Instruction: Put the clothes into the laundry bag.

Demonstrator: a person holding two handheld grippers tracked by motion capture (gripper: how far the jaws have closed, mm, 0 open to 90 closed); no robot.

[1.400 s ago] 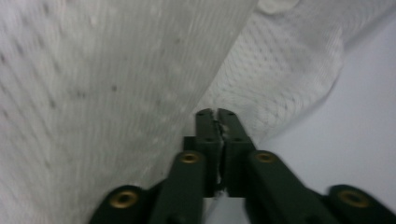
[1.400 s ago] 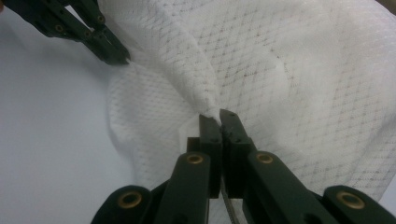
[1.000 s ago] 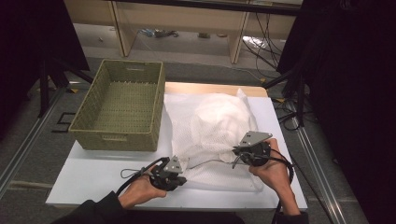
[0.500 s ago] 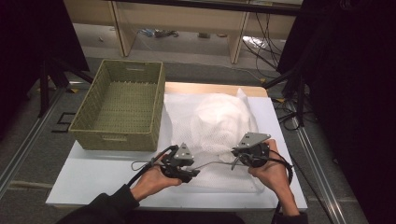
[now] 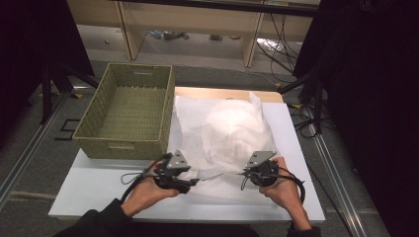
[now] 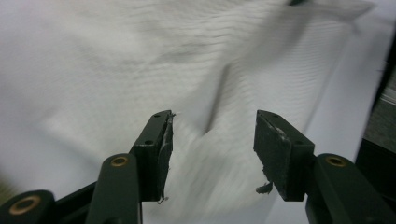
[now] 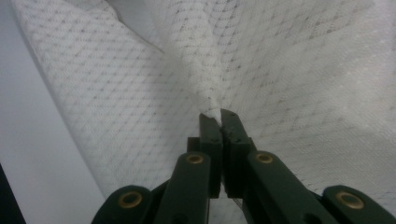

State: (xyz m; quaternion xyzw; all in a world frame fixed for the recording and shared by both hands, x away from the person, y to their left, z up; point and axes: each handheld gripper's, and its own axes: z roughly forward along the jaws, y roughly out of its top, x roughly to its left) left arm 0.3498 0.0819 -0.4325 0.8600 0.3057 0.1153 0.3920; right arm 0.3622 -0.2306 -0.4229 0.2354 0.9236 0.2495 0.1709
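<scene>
On my left sits the basket (image 5: 126, 111). Beside it the white cloth (image 5: 227, 131) lies bunched on the table (image 5: 89, 190). My left gripper (image 6: 212, 140) has just been opening, jaws apart over the cloth, gripping nothing. My right gripper (image 7: 219, 116) is clamped tight on a cloth fold.

The white cloth (image 5: 225, 136) is a matt, dimpled mesh weave; the basket (image 5: 129, 111) is rough woven wicker.
</scene>
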